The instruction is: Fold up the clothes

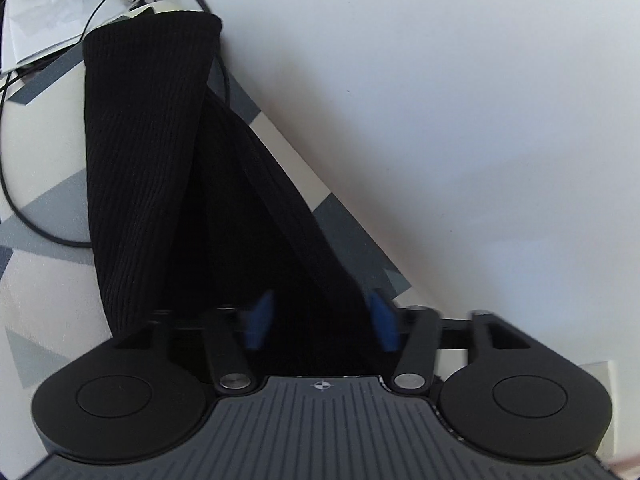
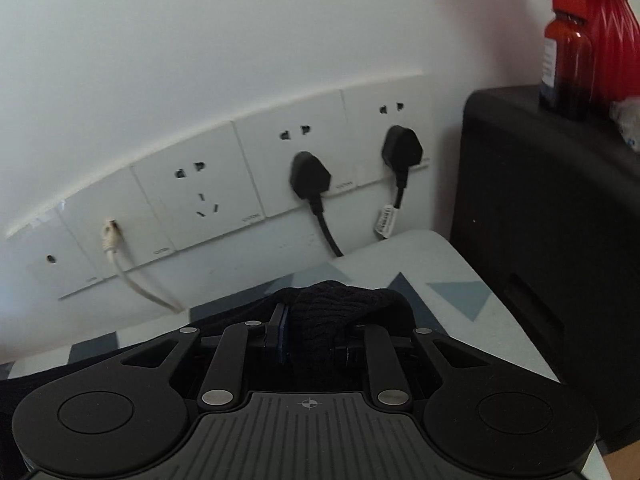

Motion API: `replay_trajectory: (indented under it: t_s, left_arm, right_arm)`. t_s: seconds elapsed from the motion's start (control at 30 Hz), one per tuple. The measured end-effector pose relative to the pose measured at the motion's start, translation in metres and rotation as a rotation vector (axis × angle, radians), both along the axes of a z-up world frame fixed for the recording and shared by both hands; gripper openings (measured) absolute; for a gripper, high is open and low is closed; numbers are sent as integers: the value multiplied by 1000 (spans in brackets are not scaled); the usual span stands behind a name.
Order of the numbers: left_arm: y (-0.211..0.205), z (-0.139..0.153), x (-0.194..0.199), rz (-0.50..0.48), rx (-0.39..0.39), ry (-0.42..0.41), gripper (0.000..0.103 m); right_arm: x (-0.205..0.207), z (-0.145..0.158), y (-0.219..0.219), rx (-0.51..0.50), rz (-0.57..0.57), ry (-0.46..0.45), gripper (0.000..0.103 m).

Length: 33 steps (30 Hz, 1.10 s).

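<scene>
In your left wrist view, your left tongs (image 1: 320, 320) stand with the two blue pads well apart, and the black knitted garment (image 1: 160, 184) runs down between them. The cloth fills the gap, but neither pad (image 1: 258, 320) presses on it, so the tongs are open around the fabric rather than clamped on it. The garment stretches away from you as a long ribbed band, its far end folded over near the white wall (image 1: 440, 100). It lies on the table (image 1: 44, 280), whose cover shows grey and white triangles. A thin black cable (image 1: 24, 216) loops over the table to the left of the cloth, and some white papers (image 1: 36, 20) sit at the far left corner.

In your right wrist view, your right tongs (image 2: 310, 336) are drawn close together on a bunched fold of the same black garment (image 2: 340, 304); one blue pad (image 2: 283, 332) presses against the left side of the wad, and the cloth bulges up above the fingers. More dark fabric trails off to the lower left. The table's patterned cover (image 2: 460, 296) lies ahead, reaching the wall. On that wall is a row of white sockets (image 2: 200, 196), with two black plugs (image 2: 310, 178) in them and a pale cable (image 2: 116, 256) in a port further left. To the right stands a black box (image 2: 552, 220), with a dark bottle with a red cap (image 2: 566, 56) on top.
</scene>
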<state>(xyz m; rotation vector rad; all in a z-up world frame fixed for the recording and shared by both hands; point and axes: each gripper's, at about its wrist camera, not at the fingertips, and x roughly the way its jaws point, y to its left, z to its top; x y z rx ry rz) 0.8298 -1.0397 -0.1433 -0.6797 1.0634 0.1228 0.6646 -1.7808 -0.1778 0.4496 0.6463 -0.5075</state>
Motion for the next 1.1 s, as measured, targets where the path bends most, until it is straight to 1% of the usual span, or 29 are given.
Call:
replay_trajectory:
  t_s: [0.07, 0.13, 0.23, 0.3, 0.33, 0.37, 0.43, 0.57, 0.67, 0.77, 0.83, 0.9, 1.0, 1.1]
  left_arm:
    - [-3, 1, -1, -51, 7, -3, 66]
    - [-6, 4, -3, -106, 13, -1, 72]
    - [-9, 10, -12, -178, 36, -18, 73]
    - [-6, 15, -22, -215, 44, -31, 75]
    - [-4, 17, -28, -234, 48, -38, 75]
    - [-2, 19, -33, -252, 50, -45, 75]
    - [9, 25, -45, -277, 29, -58, 77]
    - [23, 39, -83, -304, 8, -84, 80]
    - [31, 41, -111, -310, 37, -93, 80]
    - [37, 45, -142, -309, 61, -88, 80]
    - [42, 47, -158, -295, 73, -74, 80]
    - [46, 56, -179, -266, 98, -79, 80]
    - [55, 72, -209, -216, 126, -105, 80]
    - [61, 92, -243, -184, 165, -159, 80]
  right_arm:
    - [2, -9, -6, 1, -21, 6, 17]
    - [8, -15, -8, -11, -24, 20, 18]
    - [15, -21, -9, -32, -34, 46, 20]
    - [17, -22, -10, -40, -60, 61, 28]
    - [16, -21, -11, -41, -81, 65, 38]
    - [14, -19, -12, -38, -98, 62, 54]
    - [4, -9, -15, -24, -116, 36, 71]
    - [-34, 22, -23, 41, -85, -86, 71]
    - [-73, 46, -25, 77, -61, -187, 72]
    - [-110, 60, -23, 83, -55, -250, 77]
    - [-129, 63, -19, 62, -50, -249, 77]
    - [-147, 67, -16, 38, -46, -244, 77]
    - [-175, 70, -13, 40, -59, -260, 77]
    - [-202, 78, -5, 54, -68, -295, 77]
